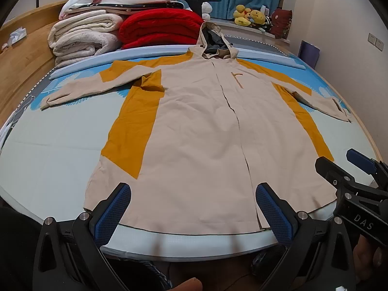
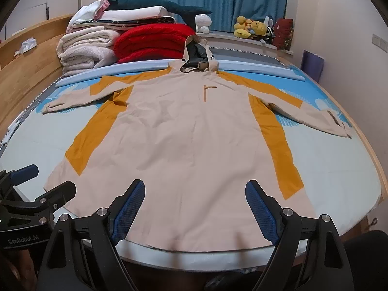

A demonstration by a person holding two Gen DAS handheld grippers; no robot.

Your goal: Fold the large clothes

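Observation:
A long beige hooded coat [image 1: 198,131] with mustard side panels lies flat and face up on the bed, sleeves spread, hood toward the far end; it also shows in the right wrist view [image 2: 184,145]. My left gripper [image 1: 194,208] is open and empty, hovering over the coat's hem near the bed's front edge. My right gripper [image 2: 195,206] is open and empty over the hem too. Each gripper shows at the edge of the other's view: the right gripper [image 1: 344,167] at lower right, the left gripper [image 2: 43,181] at lower left.
The bed [image 1: 48,160] has a light blue cover. Folded white blankets [image 1: 84,36], a red blanket [image 1: 157,26] and stacked linens sit at the far left end. Plush toys [image 1: 249,14] line the windowsill by blue curtains. A wooden headboard [image 1: 21,60] runs along the left.

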